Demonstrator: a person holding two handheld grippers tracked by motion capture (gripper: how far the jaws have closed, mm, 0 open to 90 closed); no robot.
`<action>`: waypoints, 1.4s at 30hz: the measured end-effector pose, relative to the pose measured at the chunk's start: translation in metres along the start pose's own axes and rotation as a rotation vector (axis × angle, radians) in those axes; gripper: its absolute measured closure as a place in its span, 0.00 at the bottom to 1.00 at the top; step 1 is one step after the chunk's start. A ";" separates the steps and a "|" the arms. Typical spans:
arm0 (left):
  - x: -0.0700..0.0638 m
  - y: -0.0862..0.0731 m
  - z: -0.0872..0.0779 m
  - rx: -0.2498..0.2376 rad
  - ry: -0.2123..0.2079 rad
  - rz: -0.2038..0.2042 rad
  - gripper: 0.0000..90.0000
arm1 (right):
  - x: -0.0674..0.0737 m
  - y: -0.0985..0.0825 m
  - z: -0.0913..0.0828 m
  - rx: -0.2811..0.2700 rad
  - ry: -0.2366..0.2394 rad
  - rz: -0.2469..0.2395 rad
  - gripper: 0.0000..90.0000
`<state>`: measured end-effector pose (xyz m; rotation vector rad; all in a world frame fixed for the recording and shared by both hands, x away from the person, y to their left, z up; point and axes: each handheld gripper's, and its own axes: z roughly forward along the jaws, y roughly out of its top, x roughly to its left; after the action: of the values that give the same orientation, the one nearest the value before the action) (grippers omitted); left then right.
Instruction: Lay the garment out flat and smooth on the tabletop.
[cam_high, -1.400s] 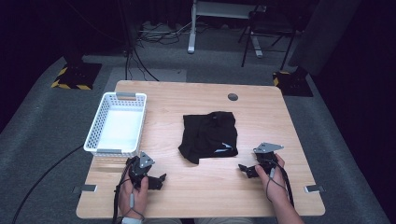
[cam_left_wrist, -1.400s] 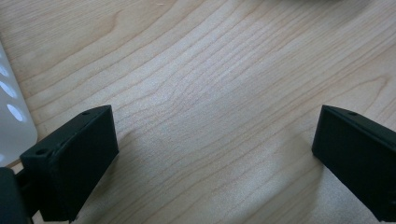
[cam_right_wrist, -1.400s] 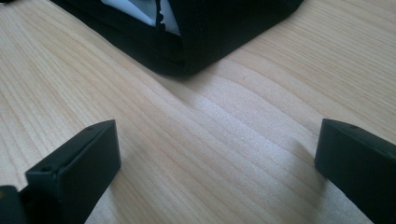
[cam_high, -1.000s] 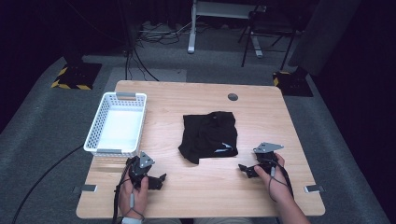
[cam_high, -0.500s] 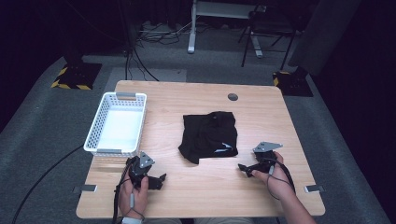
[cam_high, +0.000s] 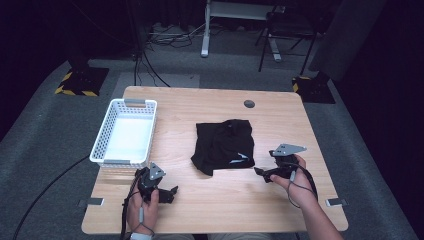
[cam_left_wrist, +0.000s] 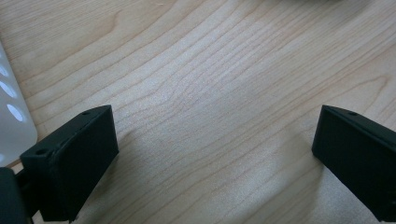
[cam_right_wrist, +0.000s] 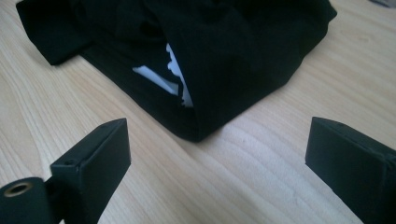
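Note:
A folded black garment (cam_high: 223, 145) with a white print lies in the middle of the wooden table (cam_high: 215, 205). My right gripper (cam_high: 261, 173) hovers just right of the garment's near corner, pointing left at it. In the right gripper view the garment (cam_right_wrist: 210, 56) lies just beyond the right gripper (cam_right_wrist: 219, 158), whose jaws stand open. They have just been closing a little, with nothing between them. My left gripper (cam_high: 172, 192) rests near the table's front left, open. In the left gripper view, bare wood lies between the left gripper's (cam_left_wrist: 215, 154) jaws.
A white plastic basket (cam_high: 102, 150) stands at the table's left, just behind the left hand; its wall (cam_left_wrist: 11, 121) edges the left gripper view. A round grommet (cam_high: 249, 104) sits near the far edge. Cables trail from both grippers.
The right hand has lifted its gripper slightly off the table by the garment's corner. The left hand and the garment have not moved.

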<state>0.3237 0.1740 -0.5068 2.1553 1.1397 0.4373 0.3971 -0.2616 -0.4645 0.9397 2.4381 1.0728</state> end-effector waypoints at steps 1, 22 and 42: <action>0.000 0.000 0.000 0.001 0.000 0.001 0.00 | 0.000 0.002 0.000 -0.003 0.001 -0.003 0.08; 0.000 0.000 0.000 0.001 -0.009 0.015 0.00 | 0.013 0.063 0.006 -0.065 0.028 -0.067 0.20; 0.000 0.000 0.000 0.002 -0.010 0.014 0.00 | 0.032 0.111 0.052 -0.041 0.058 -0.101 0.22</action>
<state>0.3243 0.1738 -0.5067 2.1659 1.1206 0.4314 0.4487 -0.1564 -0.4176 0.7735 2.4711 1.1248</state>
